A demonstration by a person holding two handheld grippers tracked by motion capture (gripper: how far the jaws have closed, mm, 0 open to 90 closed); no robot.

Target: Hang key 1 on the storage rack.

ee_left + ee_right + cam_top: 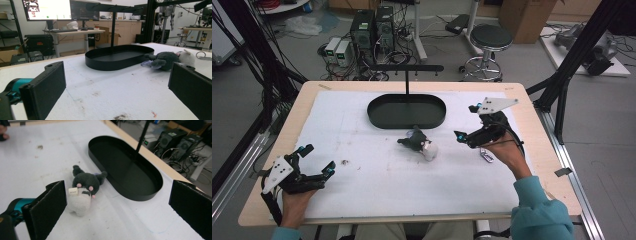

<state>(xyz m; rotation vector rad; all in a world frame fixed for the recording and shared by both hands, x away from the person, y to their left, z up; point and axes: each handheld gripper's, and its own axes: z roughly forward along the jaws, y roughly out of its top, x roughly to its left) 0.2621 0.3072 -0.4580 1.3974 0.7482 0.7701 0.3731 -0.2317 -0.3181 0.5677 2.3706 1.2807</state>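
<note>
Lying on the white mat (362, 150) just in front of the black oval tray (406, 111), the plush toy (419, 143) is waiting between the two tools. The right gripper (464, 122) is hovering near it with jaws spread wide and empty; the left gripper (318, 159) is resting well apart, also gaping and holding nothing. Judging by its look, the toy is being light, soft and squashy (nothing fragile), so pinching across its pale body (79, 202) seems surest.

Grey floor behind the table: black stool (491, 37), computer towers (373, 27), cardboard box (526, 17); monitors (58, 9) on a desk (75, 32).
</note>
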